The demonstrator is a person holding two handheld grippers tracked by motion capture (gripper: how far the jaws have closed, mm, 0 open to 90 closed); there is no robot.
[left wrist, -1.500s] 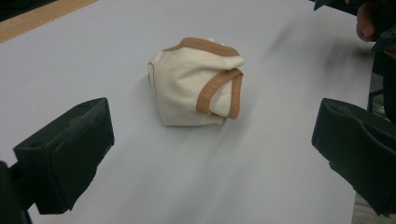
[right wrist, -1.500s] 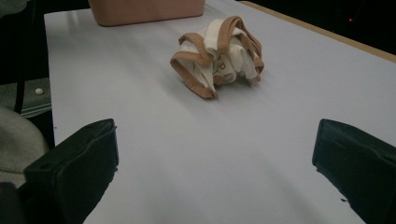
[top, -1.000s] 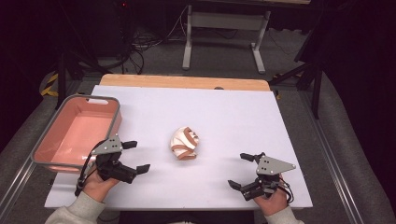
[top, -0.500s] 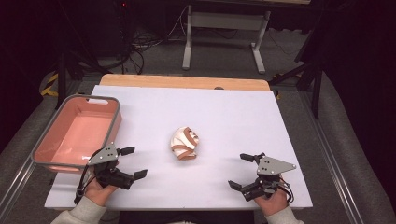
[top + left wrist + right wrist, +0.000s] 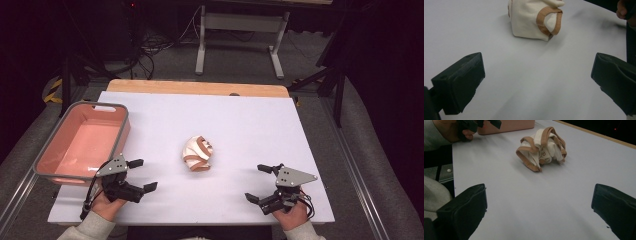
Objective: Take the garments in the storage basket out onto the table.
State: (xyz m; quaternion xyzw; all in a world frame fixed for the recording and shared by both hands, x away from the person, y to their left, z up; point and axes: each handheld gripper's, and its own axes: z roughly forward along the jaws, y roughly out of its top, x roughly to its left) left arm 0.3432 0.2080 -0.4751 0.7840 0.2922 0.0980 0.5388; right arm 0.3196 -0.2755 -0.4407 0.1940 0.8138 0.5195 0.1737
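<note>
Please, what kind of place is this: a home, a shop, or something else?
Probably a lab or workshop set up for recording. A white table stands on grey carpet in a dark room, loose cables lie behind it, and a person holds the left gripper and right gripper.

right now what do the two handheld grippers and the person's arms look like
The left gripper and right gripper are both black two-jaw tools with blocky, matte black jaws. Each has a grey three-cornered plate on top, and a dark cable trails back from each past the hand. The person wears light grey long sleeves, cuffs ending at the wrists.
</note>
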